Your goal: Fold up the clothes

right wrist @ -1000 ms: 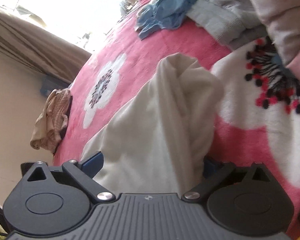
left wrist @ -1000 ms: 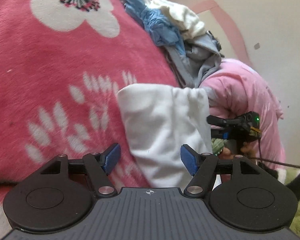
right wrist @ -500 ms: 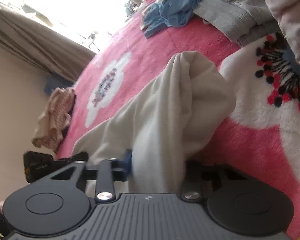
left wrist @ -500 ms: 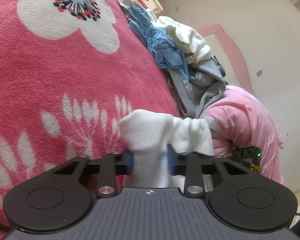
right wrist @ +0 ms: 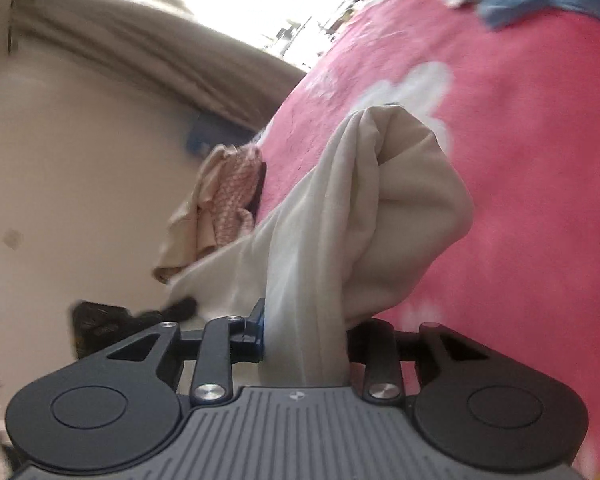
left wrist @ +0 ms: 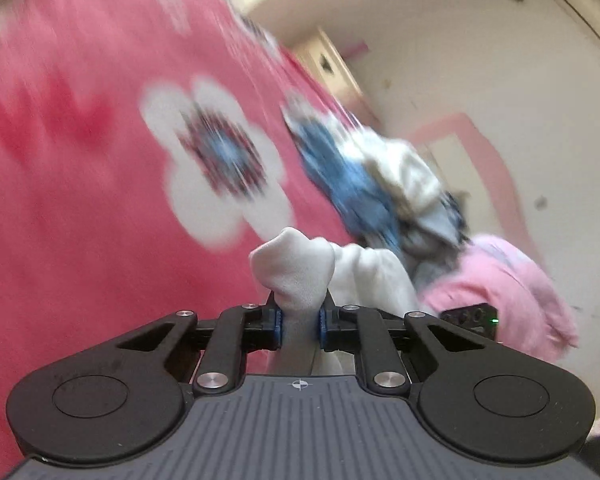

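A white garment [left wrist: 296, 264] lies bunched over the pink flowered blanket [left wrist: 80, 160]. In the left wrist view my left gripper [left wrist: 299, 320] pinches a raised fold of it between its blue pads, and the jaws are still closing on the cloth. In the right wrist view the same white garment [right wrist: 380, 208] hangs in thick folds from my right gripper [right wrist: 305, 334]. Those pads grip a wide bundle of it, and the jaws are easing slightly open with the cloth still between them. Both views are blurred by motion.
A heap of blue, white and grey clothes [left wrist: 360, 192] sits at the blanket's far right, beside a pink quilt [left wrist: 512, 292]. A beige and pink patterned garment [right wrist: 220, 200] hangs off the bed's edge near the wall. A curtain [right wrist: 140, 52] hangs below the bright window.
Both grippers went from open around the white garment to shut on it. They have since lifted it and carried it across the blanket. The views have swung upward toward the walls.
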`<action>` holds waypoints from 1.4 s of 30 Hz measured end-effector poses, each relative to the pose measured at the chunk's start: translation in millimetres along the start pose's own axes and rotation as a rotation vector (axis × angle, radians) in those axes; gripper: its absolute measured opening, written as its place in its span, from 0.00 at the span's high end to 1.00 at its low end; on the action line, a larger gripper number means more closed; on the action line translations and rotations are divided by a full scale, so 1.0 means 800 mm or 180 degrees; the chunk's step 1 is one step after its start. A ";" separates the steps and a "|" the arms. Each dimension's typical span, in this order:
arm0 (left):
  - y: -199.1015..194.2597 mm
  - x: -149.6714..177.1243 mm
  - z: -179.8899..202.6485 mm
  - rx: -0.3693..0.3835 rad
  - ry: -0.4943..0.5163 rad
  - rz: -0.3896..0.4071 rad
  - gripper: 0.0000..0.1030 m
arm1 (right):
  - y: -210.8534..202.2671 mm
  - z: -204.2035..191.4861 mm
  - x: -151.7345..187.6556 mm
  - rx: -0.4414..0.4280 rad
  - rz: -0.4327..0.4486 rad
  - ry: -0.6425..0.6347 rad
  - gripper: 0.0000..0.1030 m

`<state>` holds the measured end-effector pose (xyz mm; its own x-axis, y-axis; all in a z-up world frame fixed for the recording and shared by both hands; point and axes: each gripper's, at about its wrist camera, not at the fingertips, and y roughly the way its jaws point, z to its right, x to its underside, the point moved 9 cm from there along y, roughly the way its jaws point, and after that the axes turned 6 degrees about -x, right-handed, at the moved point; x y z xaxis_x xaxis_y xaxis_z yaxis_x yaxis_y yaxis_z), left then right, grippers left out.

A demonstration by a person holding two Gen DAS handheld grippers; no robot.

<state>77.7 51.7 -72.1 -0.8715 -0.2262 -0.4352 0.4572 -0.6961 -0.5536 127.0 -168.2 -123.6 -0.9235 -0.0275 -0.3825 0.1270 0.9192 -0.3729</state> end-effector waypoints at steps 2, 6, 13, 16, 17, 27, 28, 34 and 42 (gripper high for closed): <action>-0.005 -0.026 -0.023 -0.0178 0.0104 0.0114 0.75 | 0.034 0.016 -0.015 0.0340 -0.0119 -0.0222 0.50; 0.010 -0.044 -0.099 -0.0630 -0.0156 0.0122 0.62 | 0.036 0.027 -0.025 0.0475 -0.0174 -0.0221 0.47; -0.039 -0.064 -0.108 -0.0614 -0.0355 0.0662 0.50 | -0.068 -0.015 -0.018 0.0908 0.0274 -0.0651 0.42; -0.027 -0.054 -0.067 -0.0554 0.0035 0.0469 0.50 | -0.067 -0.064 0.011 0.0663 0.0086 -0.1020 0.50; -0.016 -0.048 -0.054 -0.0560 0.0240 0.0393 0.50 | -0.061 -0.079 0.024 0.0564 -0.0042 -0.1168 0.52; 0.054 -0.046 -0.101 -0.1013 0.0547 0.0046 0.51 | -0.056 -0.062 0.140 0.0576 -0.1043 -0.1496 0.65; 0.052 -0.047 -0.101 -0.1009 0.0519 0.0045 0.51 | -0.064 -0.068 0.133 0.0555 -0.0958 -0.1497 0.65; 0.031 -0.055 -0.046 -0.0896 0.0789 0.0179 0.50 | -0.068 -0.086 0.116 0.0087 -0.0825 -0.1467 0.65; 0.089 -0.028 0.045 -0.0773 0.1527 -0.0316 0.50 | -0.106 -0.011 -0.011 0.0223 0.0201 -0.0608 0.61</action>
<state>123.4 -17.4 -76.4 -0.7597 0.2083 -0.6160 0.4541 -0.5081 -0.7319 121.0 -242.6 -81.3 -0.8283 -0.0510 -0.5579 0.2134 0.8921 -0.3983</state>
